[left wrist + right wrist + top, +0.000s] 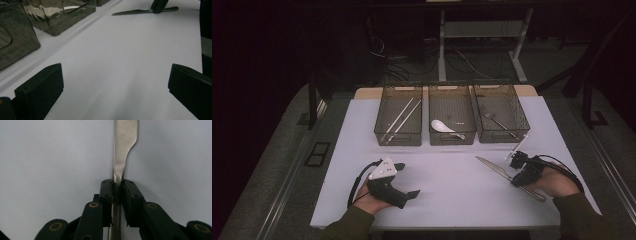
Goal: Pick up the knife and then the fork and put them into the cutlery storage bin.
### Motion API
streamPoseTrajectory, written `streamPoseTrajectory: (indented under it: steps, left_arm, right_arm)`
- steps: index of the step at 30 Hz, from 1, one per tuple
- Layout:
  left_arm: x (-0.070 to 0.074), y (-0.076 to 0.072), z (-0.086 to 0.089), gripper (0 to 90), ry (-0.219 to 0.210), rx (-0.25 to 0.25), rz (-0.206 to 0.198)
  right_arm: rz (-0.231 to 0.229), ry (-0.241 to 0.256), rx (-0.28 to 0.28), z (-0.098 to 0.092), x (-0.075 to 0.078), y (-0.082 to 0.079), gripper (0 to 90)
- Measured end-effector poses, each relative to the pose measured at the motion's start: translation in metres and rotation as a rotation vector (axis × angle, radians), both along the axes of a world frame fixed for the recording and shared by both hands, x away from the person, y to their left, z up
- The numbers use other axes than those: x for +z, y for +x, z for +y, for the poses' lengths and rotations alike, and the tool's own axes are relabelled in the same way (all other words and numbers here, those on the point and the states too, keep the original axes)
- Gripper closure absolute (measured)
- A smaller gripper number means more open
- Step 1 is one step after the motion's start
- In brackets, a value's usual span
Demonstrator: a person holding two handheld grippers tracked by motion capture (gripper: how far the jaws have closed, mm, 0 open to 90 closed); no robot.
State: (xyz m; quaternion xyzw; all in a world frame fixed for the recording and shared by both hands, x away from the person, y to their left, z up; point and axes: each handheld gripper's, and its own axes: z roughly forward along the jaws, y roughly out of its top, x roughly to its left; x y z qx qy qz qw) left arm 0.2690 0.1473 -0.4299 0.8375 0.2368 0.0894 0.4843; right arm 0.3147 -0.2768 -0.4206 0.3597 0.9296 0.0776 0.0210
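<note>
At my remote station, I see the right gripper (pixel 518 161) clamped on a table knife (pixel 492 167) that lies flat on the white table cover (pixel 452 195). In the right gripper view its two black jaws are pressed against either side of the knife (pixel 124 142) where the blade narrows into the handle, the blade running on past the jaws over the white surface. From the high view the knife lies in front of the rightmost of three smoky translucent bins, its tip angled back toward the middle bin (pixel 452 114) and its handle reaching toward the person's right hand (pixel 552 182).

I see the left gripper (pixel 409 192) resting low over the cover, well to the left of the knife, held by the person's left hand (pixel 371 200). Its jaws stand wide apart with nothing between them; in the left gripper view only bare white cover (pixel 120 75) lies between the two black pads, and the knife (pixel 140 11) shows far ahead with the other gripper on it.

Behind the knife, the three bins sit side by side across the far part of the cover. The left bin (pixel 398 114) holds a pair of pale chopsticks (pixel 399 119), the middle bin a white spoon (pixel 443 126), and the right bin (pixel 501 112) a metal fork (pixel 497 121).
</note>
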Motion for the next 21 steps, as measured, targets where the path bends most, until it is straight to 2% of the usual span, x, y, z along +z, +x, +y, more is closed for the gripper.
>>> streamPoseTrajectory:
  steps: [5, 7, 12, 21]
  left_arm:
    - [0.0, 0.0, 0.0, 0.0, 0.001, 0.001, -0.001]
    - [0.001, 0.0, 0.001, 0.0, 0.003, 0.001, -0.003]
    - [0.001, 0.0, 0.001, 0.0, 0.0, 0.002, -0.005]
    - [0.0, 0.0, 0.0, 0.0, -0.002, 0.002, -0.001]
  right_arm:
    - [-0.004, -0.006, 0.003, 0.001, 0.0, -0.001, 79.7]
    - [-0.003, 0.01, -0.003, -0.001, 0.001, -0.001, 79.7]
    - [-0.025, 0.09, -0.017, -0.014, 0.002, -0.002, 79.7]
    - [-0.131, 0.284, -0.089, -0.037, 0.019, -0.006, 79.6]
